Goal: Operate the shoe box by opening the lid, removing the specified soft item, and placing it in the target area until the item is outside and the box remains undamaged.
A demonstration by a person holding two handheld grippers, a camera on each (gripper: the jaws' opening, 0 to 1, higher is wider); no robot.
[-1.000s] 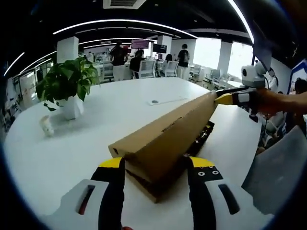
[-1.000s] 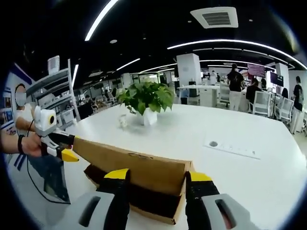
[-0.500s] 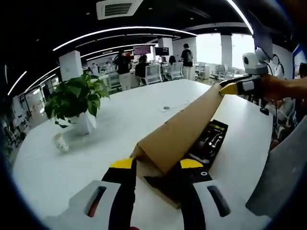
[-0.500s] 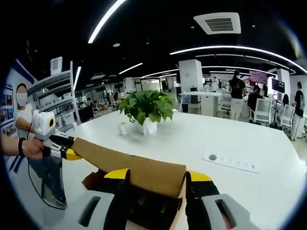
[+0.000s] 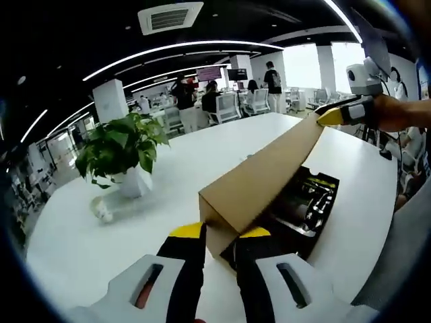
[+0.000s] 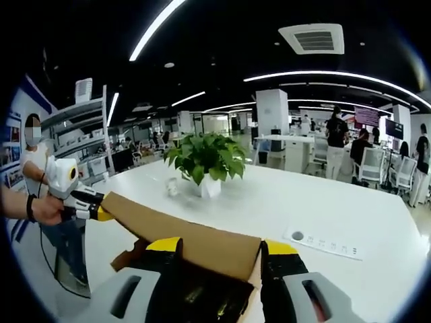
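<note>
The left tool (image 5: 220, 235) was closed narrowly on one end corner of the cardboard lid (image 5: 259, 180), and the right tool (image 6: 220, 245) was seen with its jaws on either side of the opposite end; whether they were fully pinched on it could not be told. The lid was held at both ends, probably so that it could be raised level without tearing or bending the card. The shoe box (image 5: 306, 215) rested on the white table (image 5: 101, 249), directly under the raised lid, with dark contents showing in its open mouth; the soft item could not be made out. The lid's long axis was seen to run from tool to tool, sloping upward from the left tool toward the right. A potted plant (image 5: 124, 151) stood well apart on the table.
</note>
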